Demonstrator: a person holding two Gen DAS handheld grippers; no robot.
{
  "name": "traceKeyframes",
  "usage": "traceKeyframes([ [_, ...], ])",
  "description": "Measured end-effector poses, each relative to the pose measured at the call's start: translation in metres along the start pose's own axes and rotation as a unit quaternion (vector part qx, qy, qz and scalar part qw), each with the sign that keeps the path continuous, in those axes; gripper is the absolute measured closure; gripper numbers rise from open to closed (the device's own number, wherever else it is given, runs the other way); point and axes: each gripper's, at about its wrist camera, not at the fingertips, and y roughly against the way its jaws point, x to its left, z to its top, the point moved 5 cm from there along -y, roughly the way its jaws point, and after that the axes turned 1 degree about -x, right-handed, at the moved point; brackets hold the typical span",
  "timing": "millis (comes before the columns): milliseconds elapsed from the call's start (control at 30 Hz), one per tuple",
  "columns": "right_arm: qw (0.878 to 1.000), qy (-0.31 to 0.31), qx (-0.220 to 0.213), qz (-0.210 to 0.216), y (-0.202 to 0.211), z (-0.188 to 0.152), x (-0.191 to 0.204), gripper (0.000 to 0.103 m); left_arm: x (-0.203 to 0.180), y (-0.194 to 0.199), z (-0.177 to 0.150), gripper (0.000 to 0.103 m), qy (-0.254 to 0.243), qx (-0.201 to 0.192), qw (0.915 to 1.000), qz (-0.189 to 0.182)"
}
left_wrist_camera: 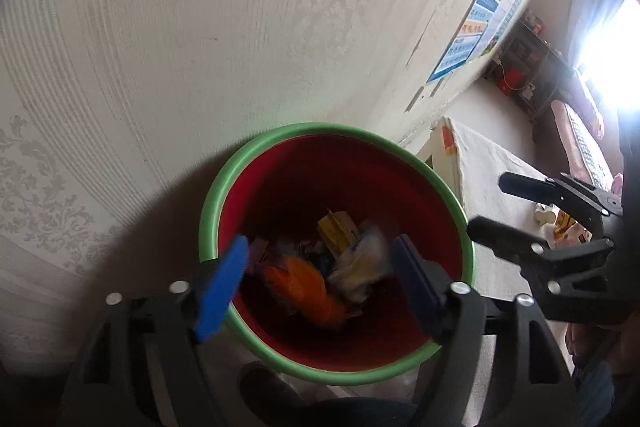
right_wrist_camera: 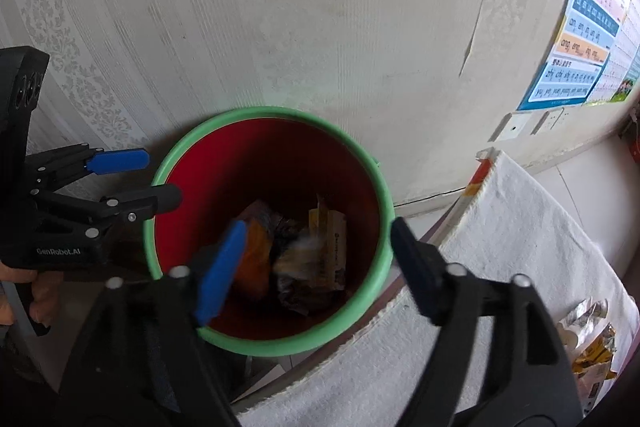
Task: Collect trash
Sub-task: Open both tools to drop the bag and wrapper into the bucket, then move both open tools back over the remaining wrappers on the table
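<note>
- Bin point(left_wrist_camera: 208, 215), red inside with green rim, stands against wall; wrappers point(left_wrist_camera: 344, 251) lie in its bottom
- Left tool point(left_wrist_camera: 316, 271) over bin mouth, jaws spread, nothing between them
- Right tool point(right_wrist_camera: 312, 259) likewise released and empty, above bin
- More trash point(right_wrist_camera: 592, 343) waits on white-clothed bench point(right_wrist_camera: 500, 227) beside bin
- Judgement: drop step looks done; to do it well, lift both tools straight clear of rim before swinging to bench, so bin isn't knocked
</note>
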Motion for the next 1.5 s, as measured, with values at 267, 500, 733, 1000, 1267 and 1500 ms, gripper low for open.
traceKeyframes([
  [267,1.000,-0.007,-0.001,-0.015,0.018,-0.013,-0.009,0.006,0.004,0.008,-0.006,0.008,0.007,-0.011,0.9997,0.021],
  [500,0.999,-0.034,-0.003,-0.040,0.049,-0.046,-0.033,0.005,-0.009,0.015,-0.012,0.008,0.011,-0.016,0.9998,0.008],
  [733,0.994,-0.078,-0.023,-0.071,0.097,-0.088,-0.067,0.005,-0.059,0.027,-0.018,0.008,-0.029,-0.027,0.9991,-0.017],
  [1000,0.986,-0.123,-0.037,-0.106,0.145,-0.139,-0.107,0.005,-0.125,0.033,-0.036,0.008,-0.075,-0.015,0.9954,-0.057],
  [1267,0.975,-0.161,-0.048,-0.143,0.186,-0.184,-0.153,0.005,-0.187,0.038,-0.053,0.008,-0.119,-0.004,0.9888,-0.090],
  [1500,0.966,-0.192,-0.056,-0.162,0.210,-0.209,-0.185,0.005,-0.228,0.036,-0.057,0.008,-0.151,0.004,0.9827,-0.107],
])
